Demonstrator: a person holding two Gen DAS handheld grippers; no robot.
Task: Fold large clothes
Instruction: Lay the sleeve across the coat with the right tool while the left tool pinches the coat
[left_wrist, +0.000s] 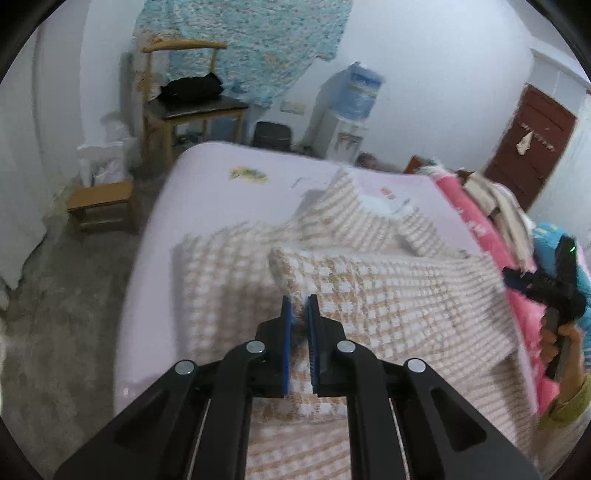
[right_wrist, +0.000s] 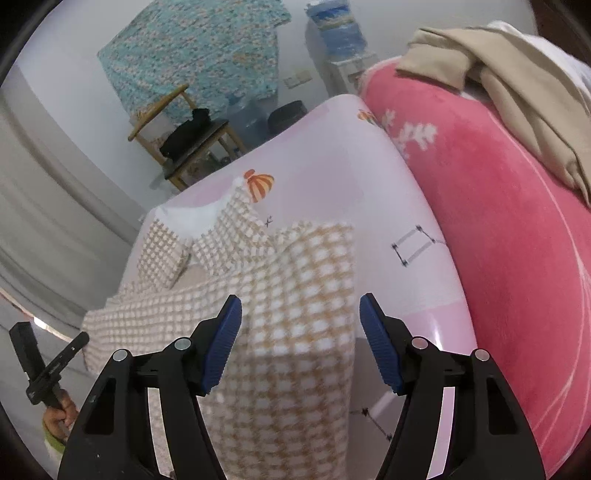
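Two grippers over pink bed sheet (right_wrist: 332, 155). Left gripper (left_wrist: 299, 302): blue pads pinched together on edge of checked garment (left_wrist: 388, 295), lifting fold. Right gripper (right_wrist: 301, 314): pads wide apart, holding nothing, hanging just above same checked garment (right_wrist: 295, 280). Garment brown-and-white, partly folded, spread across bed, white lining showing near collar. Pink blanket (right_wrist: 498, 229) beside it on right, beige clothes (right_wrist: 517, 85) piled on top. Wooden chair (left_wrist: 184, 110) by wall, black bag on seat.

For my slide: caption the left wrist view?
Left gripper clamps the checked garment on the pink bed.
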